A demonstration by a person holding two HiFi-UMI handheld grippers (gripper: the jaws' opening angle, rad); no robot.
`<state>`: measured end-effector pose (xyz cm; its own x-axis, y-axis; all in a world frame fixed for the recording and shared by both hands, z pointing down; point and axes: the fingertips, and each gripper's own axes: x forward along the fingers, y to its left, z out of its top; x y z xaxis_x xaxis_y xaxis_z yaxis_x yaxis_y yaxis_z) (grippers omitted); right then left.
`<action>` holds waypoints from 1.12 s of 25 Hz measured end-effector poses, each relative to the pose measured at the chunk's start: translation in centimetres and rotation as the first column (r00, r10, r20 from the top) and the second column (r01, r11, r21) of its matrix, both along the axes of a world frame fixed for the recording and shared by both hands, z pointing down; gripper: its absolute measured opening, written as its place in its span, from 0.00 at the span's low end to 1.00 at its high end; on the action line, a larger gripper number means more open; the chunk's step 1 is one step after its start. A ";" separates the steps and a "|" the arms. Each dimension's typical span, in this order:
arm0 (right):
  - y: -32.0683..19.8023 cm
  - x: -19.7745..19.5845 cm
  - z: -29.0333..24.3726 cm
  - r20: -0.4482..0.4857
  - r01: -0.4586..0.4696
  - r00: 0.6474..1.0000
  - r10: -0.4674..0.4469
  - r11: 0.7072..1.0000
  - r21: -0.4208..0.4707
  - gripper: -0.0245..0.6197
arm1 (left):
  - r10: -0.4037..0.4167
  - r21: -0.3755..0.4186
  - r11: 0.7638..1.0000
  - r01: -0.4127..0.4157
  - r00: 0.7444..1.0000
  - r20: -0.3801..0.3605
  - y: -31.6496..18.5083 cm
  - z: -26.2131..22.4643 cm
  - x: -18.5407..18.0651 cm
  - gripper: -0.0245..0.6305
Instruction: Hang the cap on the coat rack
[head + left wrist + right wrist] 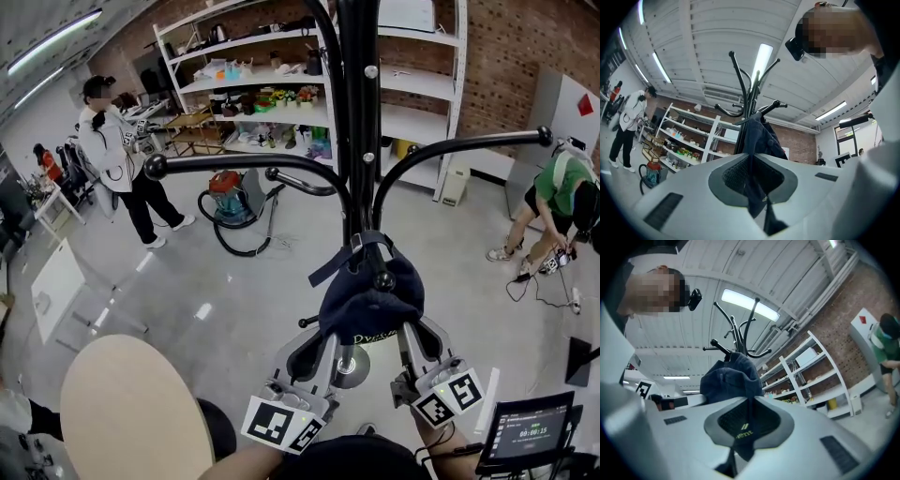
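A navy cap hangs against the black coat rack, its strap looped near a knob on the pole below the curved hooks. My left gripper is shut on the cap's lower left edge, and my right gripper is shut on its lower right edge. In the left gripper view the dark cap runs from the pinched jaws of the left gripper up to the rack. In the right gripper view the cap bulges above the right gripper, with yellow print on the clamped fabric.
A round wooden table lies at the lower left. White shelves line the brick wall, with a vacuum cleaner on the floor. One person stands at left, another bends at right. A screen sits lower right.
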<state>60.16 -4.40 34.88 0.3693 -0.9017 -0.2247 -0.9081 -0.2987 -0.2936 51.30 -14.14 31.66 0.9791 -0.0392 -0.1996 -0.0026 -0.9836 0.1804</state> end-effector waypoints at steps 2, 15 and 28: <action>-0.1 0.2 0.3 0.026 0.015 1.000 -0.015 1.000 0.002 0.08 | 0.005 -0.024 1.000 -0.004 1.000 0.019 -0.2 0.5 0.2 0.07; 1.1 0.1 2.3 0.087 -0.002 0.996 0.003 1.000 -0.005 0.08 | -0.018 -0.191 0.981 0.041 0.993 0.119 -1.8 5.4 -0.8 0.07; 3.4 -3.3 5.3 0.112 -0.025 0.993 0.037 0.995 -0.101 0.08 | 0.061 -0.246 0.969 -0.005 0.974 0.220 0.6 10.0 -3.4 0.07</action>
